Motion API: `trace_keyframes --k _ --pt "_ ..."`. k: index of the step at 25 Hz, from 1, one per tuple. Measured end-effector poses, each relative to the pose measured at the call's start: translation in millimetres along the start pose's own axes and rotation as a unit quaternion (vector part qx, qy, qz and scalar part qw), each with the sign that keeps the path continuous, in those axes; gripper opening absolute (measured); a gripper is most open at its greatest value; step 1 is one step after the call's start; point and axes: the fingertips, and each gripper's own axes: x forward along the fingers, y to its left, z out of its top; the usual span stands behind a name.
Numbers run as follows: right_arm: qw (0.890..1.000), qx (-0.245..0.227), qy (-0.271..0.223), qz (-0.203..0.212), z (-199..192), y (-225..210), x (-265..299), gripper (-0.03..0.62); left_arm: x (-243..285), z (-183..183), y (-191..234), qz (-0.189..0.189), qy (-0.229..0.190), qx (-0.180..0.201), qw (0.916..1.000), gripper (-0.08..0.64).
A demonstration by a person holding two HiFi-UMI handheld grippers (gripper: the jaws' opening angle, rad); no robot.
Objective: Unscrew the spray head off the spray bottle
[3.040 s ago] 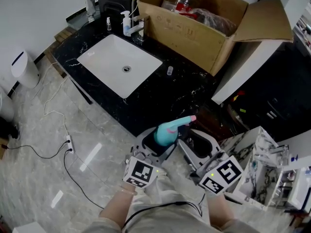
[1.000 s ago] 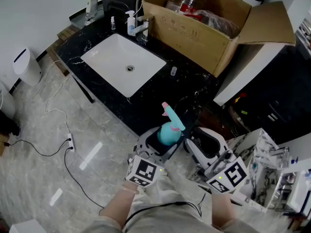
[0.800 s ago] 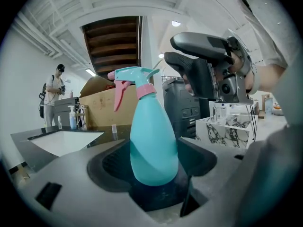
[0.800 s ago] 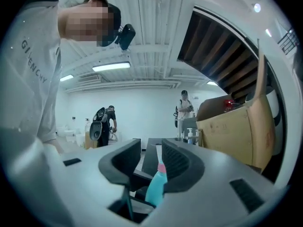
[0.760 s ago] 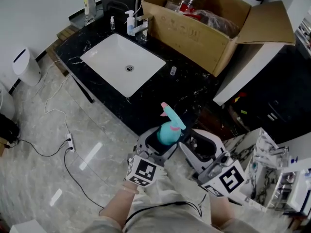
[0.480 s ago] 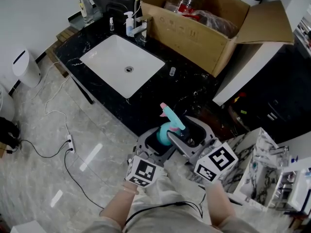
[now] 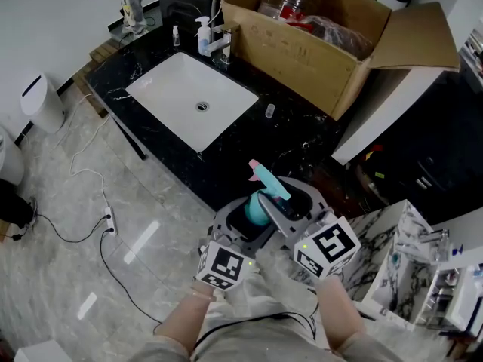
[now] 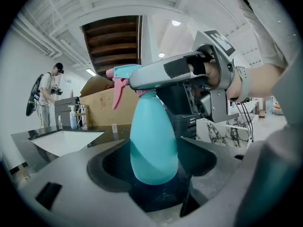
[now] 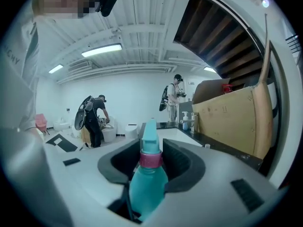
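A teal spray bottle [image 7: 253,211] with a pink collar [image 9: 150,160] and a teal spray head [image 7: 269,180] is held up in front of me, over the floor. My left gripper [image 7: 243,225] is shut on the bottle's round body [image 8: 152,141], low down. My right gripper [image 7: 289,202] comes in from the right at the top, seen as a grey jaw [image 8: 177,72] across the head in the left gripper view. Its jaws are closing, and its dark pads sit against the collar and spray head [image 9: 150,138] between them. The nozzle points away from me, toward the counter.
Ahead is a black counter [image 7: 249,145] with a white sink [image 7: 192,104], pump bottles [image 7: 204,36] and a small vial [image 7: 269,111]. An open cardboard box [image 7: 317,47] stands behind it. A marbled cabinet [image 7: 396,247] is at my right. Cables lie on the floor [image 7: 83,210]. People work at the back [image 9: 94,117].
The spray nozzle has swung from pointing right to pointing away toward the counter. My right gripper drew back to the right, opened, then returned onto the spray head.
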Motion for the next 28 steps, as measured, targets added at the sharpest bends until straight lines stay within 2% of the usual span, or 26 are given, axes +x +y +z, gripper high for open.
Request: trace_keyframes --k 10,20,28 --pt "0.998 0.008 -0.062 -0.005 26.8 -3.8 -8.8 0.153 -1.3 -2.2 -1.2 -0.002 -0.002 0.001 1.0 0.316" --pt "0.995 0.012 -0.094 -0.003 51.1 -2.0 -15.4 0.153 -11.1 19.3 3.1 -0.013 -0.025 -0.012 0.9995 0.316" --pt "0.993 0.008 -0.117 -0.012 70.5 -2.1 -27.6 0.153 -21.9 28.5 1.7 -0.01 -0.027 -0.007 0.9996 0.316"
